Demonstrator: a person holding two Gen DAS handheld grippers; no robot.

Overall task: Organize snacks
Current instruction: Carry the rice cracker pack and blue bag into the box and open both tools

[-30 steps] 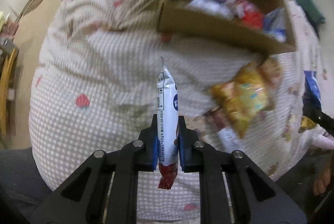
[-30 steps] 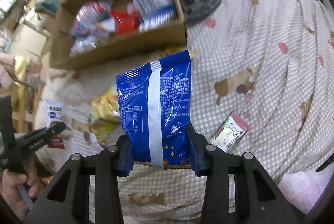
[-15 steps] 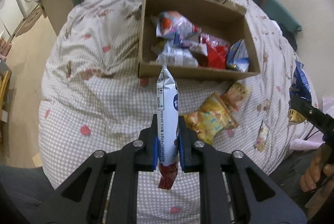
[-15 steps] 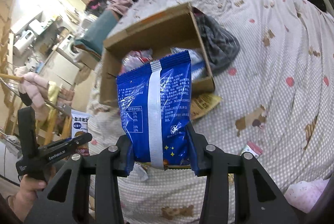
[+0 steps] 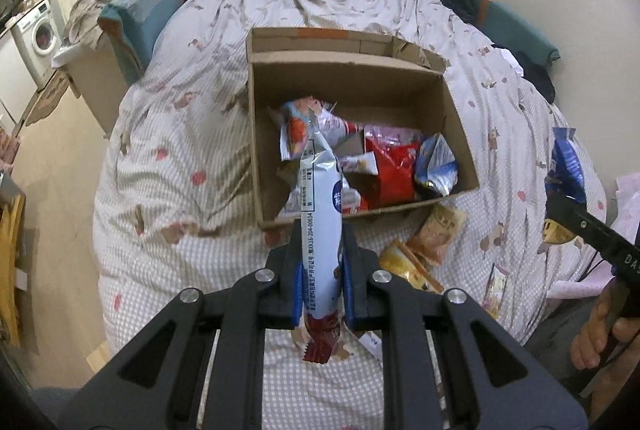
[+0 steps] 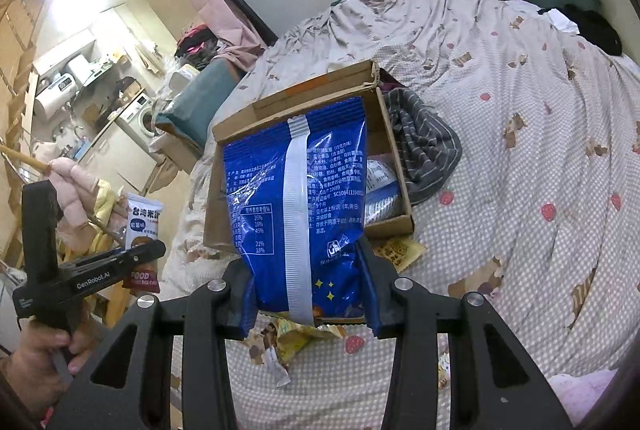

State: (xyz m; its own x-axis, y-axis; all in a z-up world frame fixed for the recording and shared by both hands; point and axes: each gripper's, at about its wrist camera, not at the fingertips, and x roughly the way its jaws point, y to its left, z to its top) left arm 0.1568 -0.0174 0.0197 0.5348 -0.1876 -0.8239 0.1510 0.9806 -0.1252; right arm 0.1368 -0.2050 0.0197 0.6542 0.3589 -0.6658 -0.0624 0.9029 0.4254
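Observation:
My left gripper is shut on a white rice-cracker packet, held upright above the bed in front of the open cardboard box. The box holds several snack packs, among them a red one. My right gripper is shut on a blue snack bag, held up in front of the same box. The left gripper also shows in the right wrist view, the right one at the right edge of the left wrist view.
Loose snacks lie on the checked bedspread before the box: orange-yellow packs and a small pale packet. A grey striped cloth lies beside the box. Dark clothes lie at the far side. A washing machine stands left.
Both grippers have lifted with their packets still held. The views have tilted up, so the box now sits lower and nearer the centre and the wall shows.

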